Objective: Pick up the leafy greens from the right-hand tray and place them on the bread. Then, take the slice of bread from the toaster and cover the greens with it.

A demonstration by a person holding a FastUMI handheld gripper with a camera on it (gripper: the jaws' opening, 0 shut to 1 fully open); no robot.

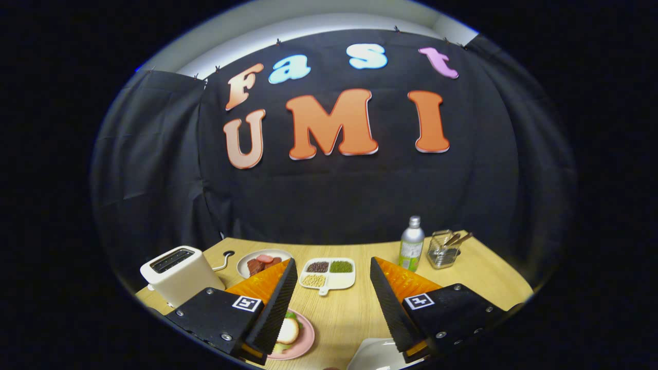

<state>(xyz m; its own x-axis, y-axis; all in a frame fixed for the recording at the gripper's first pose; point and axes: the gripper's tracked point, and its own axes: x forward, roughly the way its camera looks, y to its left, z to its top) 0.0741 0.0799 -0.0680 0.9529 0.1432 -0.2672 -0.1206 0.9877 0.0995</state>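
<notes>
The wooden bench (360,308) stood before a black cloth wall. Bread topped with leafy greens (289,329) lay on a pink plate (304,343) beside my hand-held gripper (333,275), which was spread wide, empty. The toaster (177,272) stood beyond its left finger, with a sectioned dish (329,273) ahead.

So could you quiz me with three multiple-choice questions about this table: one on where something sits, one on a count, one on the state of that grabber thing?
1. Where is the bottle?
A. beside the wire basket
B. on the toaster
C. on the pink plate

2. How many kinds of beans fill the divided dish?
A. one
B. three
C. five

3. How does the gripper stand?
A. shut on bread
B. shut on the bottle
C. open, holding nothing

Answers: 1 A, the bottle stands right next to the basket. 2 B, dark, green and pale heaps show. 3 C, the fingers are wide apart with bare table between them.
</notes>
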